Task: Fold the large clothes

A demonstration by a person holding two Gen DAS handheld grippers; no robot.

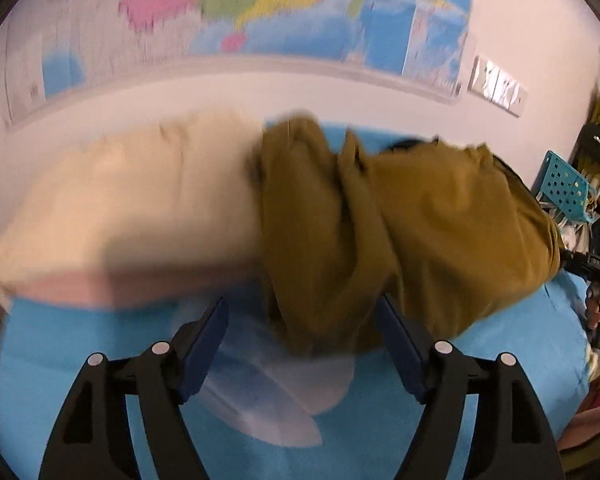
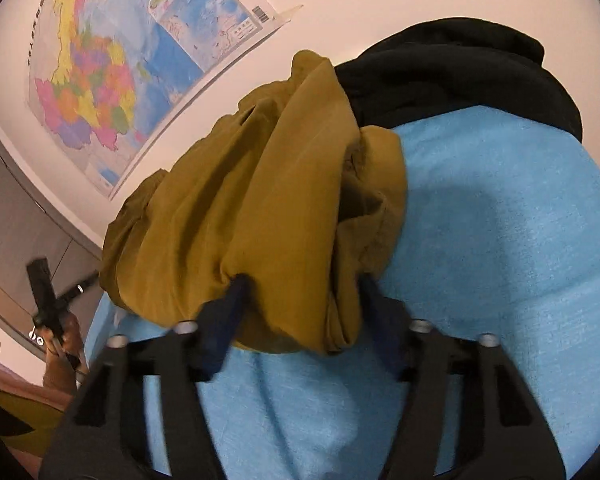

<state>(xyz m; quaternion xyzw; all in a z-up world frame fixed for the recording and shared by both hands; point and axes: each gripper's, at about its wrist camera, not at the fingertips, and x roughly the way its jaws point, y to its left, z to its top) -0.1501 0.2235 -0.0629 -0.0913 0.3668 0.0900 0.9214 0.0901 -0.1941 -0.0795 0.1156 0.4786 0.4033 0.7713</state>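
Two grippers at work on one olive-brown garment [image 2: 260,200], heaped in a crumpled bundle on the blue bed cover [image 2: 500,240], against a black garment [image 2: 460,72] toward the wall and beside a cream pillow [image 1: 132,208]. Probably still early: gathering and lifting the bundle, no fold made yet.

Right gripper [image 2: 300,308] set around the near end of the bundle, fingers fairly wide with cloth bunched between them and pressing on both pads; apparently gripped, though not certain. Left gripper [image 1: 302,344] spread wide, holding nothing, with the garment's lower edge hanging just into the gap above the cover, touching neither finger as far as the blur allows.

Next, likely: close left on that hanging edge, then draw both apart to spread the cloth flat.
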